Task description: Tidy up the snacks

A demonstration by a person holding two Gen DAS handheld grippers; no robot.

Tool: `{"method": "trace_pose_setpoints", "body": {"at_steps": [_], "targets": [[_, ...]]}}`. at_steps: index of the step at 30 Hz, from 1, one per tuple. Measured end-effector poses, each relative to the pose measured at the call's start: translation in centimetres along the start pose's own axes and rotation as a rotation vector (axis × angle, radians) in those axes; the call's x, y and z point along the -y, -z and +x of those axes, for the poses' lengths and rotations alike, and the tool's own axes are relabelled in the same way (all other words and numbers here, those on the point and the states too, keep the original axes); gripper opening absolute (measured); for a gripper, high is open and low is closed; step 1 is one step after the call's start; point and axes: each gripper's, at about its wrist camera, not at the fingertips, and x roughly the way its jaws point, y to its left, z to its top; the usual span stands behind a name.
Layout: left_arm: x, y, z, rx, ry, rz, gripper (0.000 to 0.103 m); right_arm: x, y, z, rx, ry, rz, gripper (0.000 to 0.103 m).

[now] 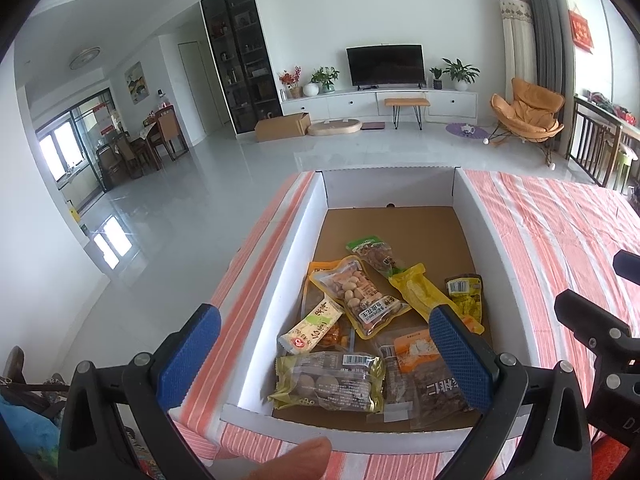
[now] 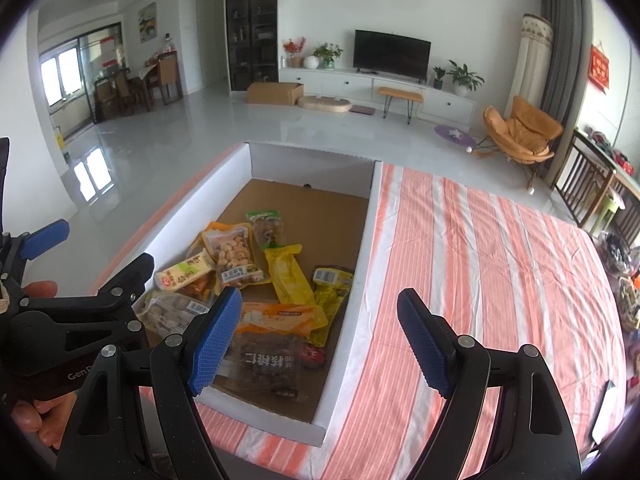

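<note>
The box (image 1: 472,216) rests on the bench (image 1: 560,248), straight ahead of the left hand-held gripper (image 1: 324,364) and ahead-left of the right hand-held gripper (image 2: 320,340). Inside it, snack packets (image 1: 360,300) lie overlapping at the near end; the far end of its floor is bare. Bare bench stretches right of the box, before the right hand-held gripper.

A dark television (image 1: 385,65) is set on a white cabinet (image 1: 378,104) against a white wall; an orange lounge chair (image 1: 528,114) is placed on glossy, daylit floor tiles (image 1: 224,168).
</note>
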Motion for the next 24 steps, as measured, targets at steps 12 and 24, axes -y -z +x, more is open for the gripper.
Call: {"method": "trace_pose_setpoints", "body": {"at_steps": [12, 24], "targets": [[0.05, -0.15, 0.11, -0.005, 0.011, -0.002, 0.103, -0.17, 0.10, 0.29, -0.007, -0.003, -0.001, 0.083], [0.05, -0.29, 0.02, -0.006, 0.021, -0.007, 0.103, -0.32, 0.15, 0.37, -0.009, -0.003, 0.000, 0.083]]}}
